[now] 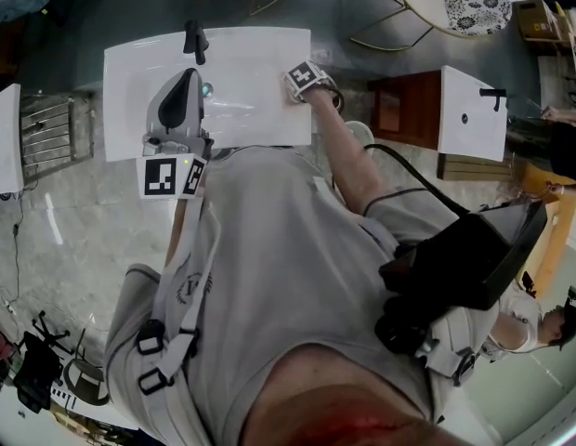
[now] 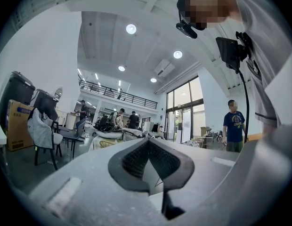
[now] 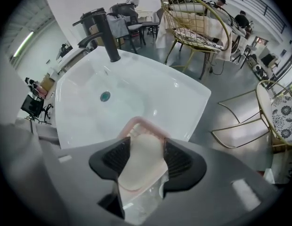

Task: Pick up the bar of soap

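Observation:
A pale cream bar of soap (image 3: 142,166) lies in a pink soap dish (image 3: 136,122) on the near rim of the white sink (image 3: 89,112). My right gripper (image 3: 143,158) points steeply down over it, and both dark ribbed pads sit against the soap's sides. In the head view only its marker cube shows, at the sink's right edge (image 1: 307,77). My left gripper (image 2: 148,145) is held level, its pads meeting at the tips with nothing between them. From above it hovers over the sink's left part (image 1: 184,96).
A black faucet (image 3: 106,32) stands at the sink's back, above the drain (image 3: 105,96). Gold wire chairs (image 3: 193,22) stand beyond the sink. A second white basin (image 1: 472,110) on a brown cabinet (image 1: 409,110) is at the right. People stand further off.

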The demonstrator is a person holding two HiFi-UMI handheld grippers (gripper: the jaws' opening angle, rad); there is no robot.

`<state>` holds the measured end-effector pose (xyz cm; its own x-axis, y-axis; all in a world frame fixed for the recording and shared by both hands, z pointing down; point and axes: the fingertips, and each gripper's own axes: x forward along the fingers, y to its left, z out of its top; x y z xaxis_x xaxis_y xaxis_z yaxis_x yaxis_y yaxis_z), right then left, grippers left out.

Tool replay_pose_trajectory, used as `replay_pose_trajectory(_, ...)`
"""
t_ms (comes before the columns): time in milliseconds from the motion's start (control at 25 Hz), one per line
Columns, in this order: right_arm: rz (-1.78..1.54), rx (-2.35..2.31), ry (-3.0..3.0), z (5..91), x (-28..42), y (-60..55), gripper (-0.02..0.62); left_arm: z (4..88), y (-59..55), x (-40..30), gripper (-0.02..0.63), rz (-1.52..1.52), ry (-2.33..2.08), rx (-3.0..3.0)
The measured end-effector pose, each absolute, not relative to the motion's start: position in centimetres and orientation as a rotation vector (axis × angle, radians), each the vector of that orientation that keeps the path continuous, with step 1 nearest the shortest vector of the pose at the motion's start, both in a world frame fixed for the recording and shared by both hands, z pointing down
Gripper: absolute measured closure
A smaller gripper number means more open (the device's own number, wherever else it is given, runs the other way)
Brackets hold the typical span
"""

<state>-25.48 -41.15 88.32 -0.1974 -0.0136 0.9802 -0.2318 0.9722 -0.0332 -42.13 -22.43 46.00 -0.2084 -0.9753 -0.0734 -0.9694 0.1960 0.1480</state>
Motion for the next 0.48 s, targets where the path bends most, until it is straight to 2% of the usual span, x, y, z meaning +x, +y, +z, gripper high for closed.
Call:
replay_pose_trajectory(120, 0.217, 0.201, -1.768, 87.9, -25.1, -41.5, 0.384, 46.1, -22.5, -42.2, 0.607, -0.26, -2.397, 1.953)
replay_pose_trajectory(240, 0.124, 0.257, -1.748, 86.7, -23.9, -42.6, 0.429, 46.2, -22.5, -42.2, 0.607, -0.267, -2.396, 1.957)
replay_pose_trajectory(320, 0.153, 0.273, -1.745, 87.2, -23.6, -42.7, 0.421, 46.4, -22.5, -42.3, 0.607, -0.27, -2.391, 1.957)
replay_pose_trajectory(360, 0.199, 0.265, -1.737, 87.9, -23.5, -42.4, 0.397, 46.4, -22.5, -42.2, 0.607, -0.272, -2.386, 1.958)
replay_pose_trajectory(440, 0.295, 0.216, -1.685, 89.3, -22.9, -40.9, 0.243, 46.5, -22.6, -42.1, 0.607, -0.274, -2.376, 1.962)
replay_pose_trajectory(480, 0.324, 0.193, -1.66, 89.8, -22.6, -40.3, 0.231, 46.4, -22.6, -42.0, 0.607, -0.273, -2.372, 1.966)
